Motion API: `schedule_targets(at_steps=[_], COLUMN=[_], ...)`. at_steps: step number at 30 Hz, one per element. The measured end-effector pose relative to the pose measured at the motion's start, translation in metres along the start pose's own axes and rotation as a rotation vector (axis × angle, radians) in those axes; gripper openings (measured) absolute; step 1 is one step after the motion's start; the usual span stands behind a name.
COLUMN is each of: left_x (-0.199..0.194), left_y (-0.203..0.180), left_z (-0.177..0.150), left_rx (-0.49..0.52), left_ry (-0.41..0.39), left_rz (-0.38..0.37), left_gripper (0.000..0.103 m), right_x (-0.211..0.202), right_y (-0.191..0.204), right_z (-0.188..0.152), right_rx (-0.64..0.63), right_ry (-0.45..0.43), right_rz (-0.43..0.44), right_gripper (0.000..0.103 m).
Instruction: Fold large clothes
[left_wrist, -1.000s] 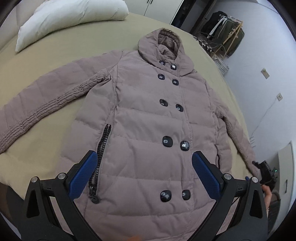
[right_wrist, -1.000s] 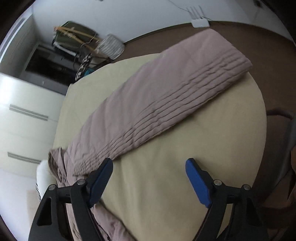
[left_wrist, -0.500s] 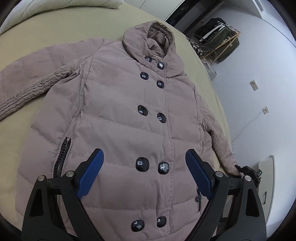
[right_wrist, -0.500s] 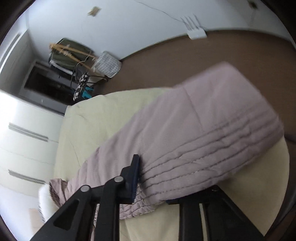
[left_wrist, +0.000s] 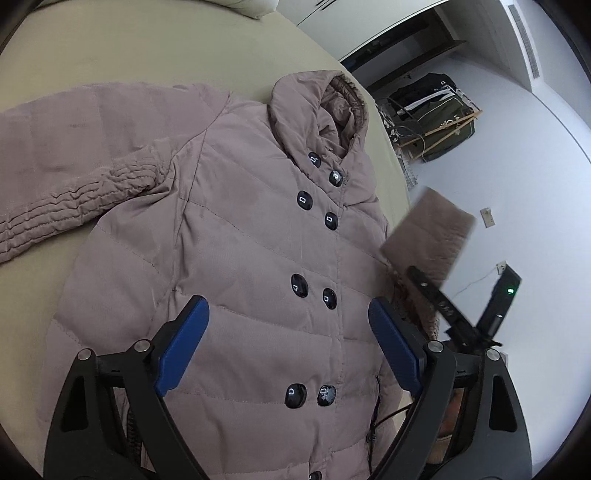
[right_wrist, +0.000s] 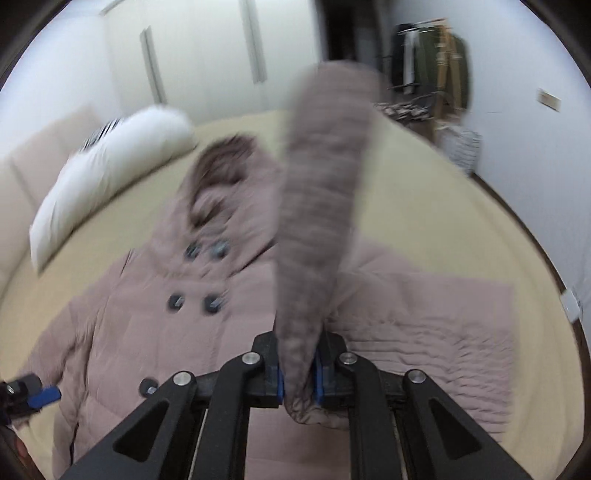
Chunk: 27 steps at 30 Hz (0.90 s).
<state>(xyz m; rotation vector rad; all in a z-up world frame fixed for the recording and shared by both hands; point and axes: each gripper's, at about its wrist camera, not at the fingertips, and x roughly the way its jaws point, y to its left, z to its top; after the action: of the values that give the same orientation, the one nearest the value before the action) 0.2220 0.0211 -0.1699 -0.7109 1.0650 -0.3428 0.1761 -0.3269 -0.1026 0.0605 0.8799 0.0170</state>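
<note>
A mauve puffer coat (left_wrist: 236, 266) with dark buttons lies face up on the bed, hood toward the far side. My left gripper (left_wrist: 288, 347) is open and empty, hovering above the coat's lower front. My right gripper (right_wrist: 298, 373) is shut on the coat's right sleeve (right_wrist: 321, 206) near the cuff and holds it raised above the coat body (right_wrist: 147, 314). That raised sleeve (left_wrist: 432, 236) and the right gripper also show at the right of the left wrist view. The left sleeve (left_wrist: 66, 199) lies spread out flat.
The coat rests on a beige bed (left_wrist: 110, 48). A white pillow (right_wrist: 110, 162) lies at the head of the bed. A clothes rack (right_wrist: 432, 62) and a basket stand by the far wall. White wardrobe doors (right_wrist: 203, 55) stand behind the bed.
My right gripper closed on the right sleeve, lifted it off the bed edge and swung it over toward the coat body. My left gripper moved up along the coat front, still open.
</note>
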Motion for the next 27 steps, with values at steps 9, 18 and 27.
schedule_targets(at_steps=[9,18,27], left_x=[0.055,0.145,0.166], left_y=[0.005,-0.060,-0.079], left_z=[0.017,0.040,0.040], left_rx=[-0.056,0.097,0.203], left_ry=[0.100,0.177,0.149], left_rz=[-0.053,0.039,0.119], left_gripper=[0.088,0.085,0.017], right_x=[-0.019,-0.026,-0.022], right_y=[0.034,-0.012,-0.026], right_z=[-0.066,-0.110,-0.116], right_rx=[-0.084,0.221,0.332], right_ry=[0.002,0.080,0.047], right_rz=[0.063,0.204,0.265], right_gripper=[0.086,0.090,0.090])
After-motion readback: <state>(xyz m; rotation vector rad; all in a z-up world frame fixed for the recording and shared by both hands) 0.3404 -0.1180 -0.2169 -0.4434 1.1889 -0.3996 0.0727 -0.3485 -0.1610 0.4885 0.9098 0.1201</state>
